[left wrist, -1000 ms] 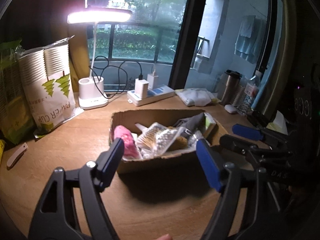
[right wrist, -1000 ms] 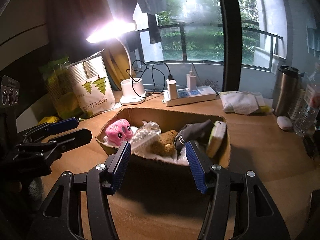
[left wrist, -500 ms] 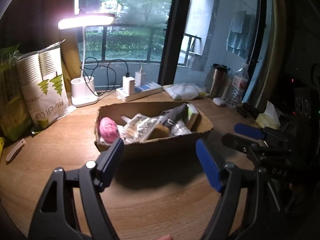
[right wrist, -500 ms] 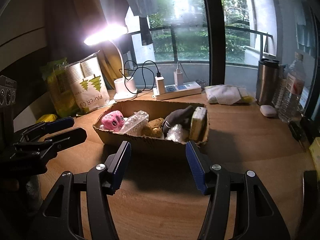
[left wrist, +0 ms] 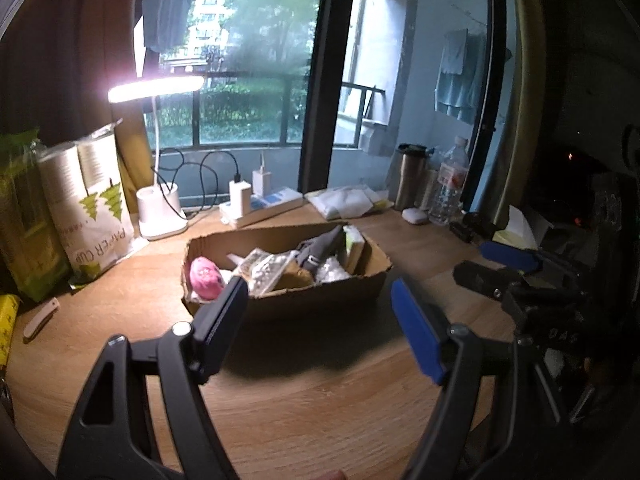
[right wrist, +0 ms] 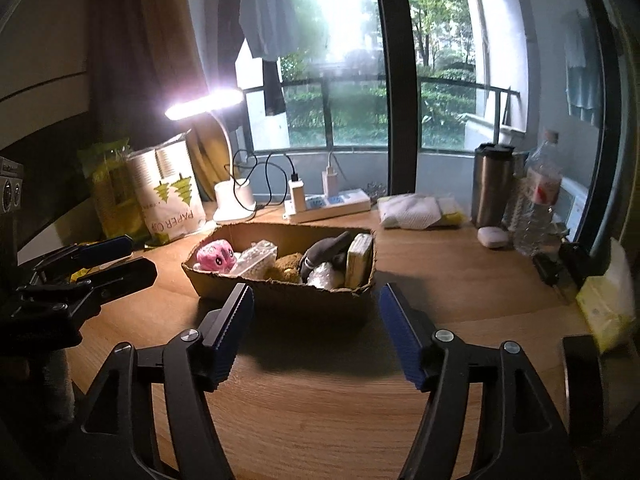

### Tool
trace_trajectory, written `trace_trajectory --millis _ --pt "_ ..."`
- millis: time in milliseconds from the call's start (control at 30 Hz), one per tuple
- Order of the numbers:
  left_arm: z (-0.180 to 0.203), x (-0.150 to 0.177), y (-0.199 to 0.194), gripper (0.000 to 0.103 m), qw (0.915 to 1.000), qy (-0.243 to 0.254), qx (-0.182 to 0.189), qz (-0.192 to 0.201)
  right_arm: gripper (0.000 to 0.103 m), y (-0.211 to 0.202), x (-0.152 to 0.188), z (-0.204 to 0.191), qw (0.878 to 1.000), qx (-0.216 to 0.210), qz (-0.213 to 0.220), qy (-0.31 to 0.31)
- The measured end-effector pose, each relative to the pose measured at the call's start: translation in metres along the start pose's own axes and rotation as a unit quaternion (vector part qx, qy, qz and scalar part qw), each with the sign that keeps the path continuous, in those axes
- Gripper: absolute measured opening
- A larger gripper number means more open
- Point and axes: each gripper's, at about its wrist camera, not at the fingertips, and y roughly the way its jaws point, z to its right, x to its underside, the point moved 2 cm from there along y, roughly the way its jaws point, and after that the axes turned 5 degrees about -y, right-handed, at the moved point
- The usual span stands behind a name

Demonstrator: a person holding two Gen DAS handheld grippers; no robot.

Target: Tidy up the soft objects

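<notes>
A: Where do things stand?

B: Both of mine are empty. My left gripper [left wrist: 316,312] is spread wide above the counter [left wrist: 320,400], and my right gripper [right wrist: 316,328] is spread the same way, each hanging on the near side of the box [right wrist: 280,292], not touching it.

A: And the soft things?

B: All in the box, as far as I can see. The pink plush [right wrist: 216,256] sits at the left end, a clear bag [right wrist: 256,258] beside it, a brown plush [right wrist: 286,266] in the middle, a grey piece [right wrist: 324,250] leaning over it, and a sponge [right wrist: 358,258] standing on edge against the right wall.

A: So it looks nearly done. What could go wrong?

B: I'd judge the box is crowded. If I reach in again, a finger could catch the near wall and drag the box along the counter, since it is light cardboard. The sponge is propped upright, so a nudge could tip it out over the right side. The bag is slippery and might squirt loose if pinched at an edge.

A: Anything nearby to mind?

B: The power strip [right wrist: 332,204] and lamp [right wrist: 234,200] sit just beyond the far wall; pushing the box far could knock them.
</notes>
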Motion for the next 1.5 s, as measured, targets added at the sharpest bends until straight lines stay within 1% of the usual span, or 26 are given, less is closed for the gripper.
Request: trace_trajectory --millis 467,567,633,733,767,800,833,967,1067,1133,1233,1367,1500 --pt "0.015 -0.020 -0.061 0.076 0.9979 0.021 0.004 0.061 0.070 -0.067 -0.020 -0.013 0.997 0.032 0.065 -0.018" --pt "0.017 -0.026 -0.073 0.076 0.9969 0.027 0.004 0.074 0.076 -0.078 -0.025 -0.015 0.996 0.042 0.075 -0.024" --pt "0.017 -0.031 -0.084 0.076 0.9958 0.029 0.004 0.086 0.083 -0.085 -0.029 -0.017 0.995 0.047 0.082 -0.028" --pt "0.017 -0.037 -0.097 0.077 0.9944 0.026 0.002 0.103 0.085 -0.096 -0.034 -0.019 0.994 0.055 0.094 -0.027" --pt "0.017 -0.039 -0.099 0.083 0.9941 0.024 -0.001 0.105 0.086 -0.099 -0.036 -0.020 0.993 0.057 0.099 -0.026" --pt "0.017 -0.040 -0.102 0.094 0.9938 0.024 -0.005 0.108 0.086 -0.102 -0.038 -0.020 0.993 0.059 0.103 -0.025" --pt "0.017 -0.042 -0.106 0.096 0.9931 0.024 -0.008 0.114 0.086 -0.107 -0.040 -0.021 0.992 0.063 0.107 -0.026" --pt "0.019 -0.047 -0.120 0.097 0.9909 0.030 -0.017 0.130 0.087 -0.118 -0.046 -0.023 0.991 0.066 0.118 -0.024" --pt "0.021 -0.051 -0.126 0.097 0.9883 0.037 -0.036 0.143 0.087 -0.125 -0.049 -0.022 0.990 0.071 0.124 -0.022" --pt "0.021 -0.053 -0.130 0.097 0.9870 0.036 -0.037 0.152 0.087 -0.128 -0.050 -0.022 0.989 0.072 0.128 -0.022" --pt "0.016 -0.055 -0.134 0.097 0.9855 0.019 -0.034 0.165 0.087 -0.127 -0.051 -0.022 0.989 0.072 0.130 -0.023" --pt "0.011 -0.054 -0.128 0.097 0.9861 0.007 -0.038 0.162 0.087 -0.123 -0.051 -0.022 0.989 0.072 0.126 -0.023" --pt "0.010 -0.051 -0.127 0.097 0.9869 0.006 -0.032 0.158 0.087 -0.121 -0.051 -0.021 0.989 0.069 0.125 -0.020"
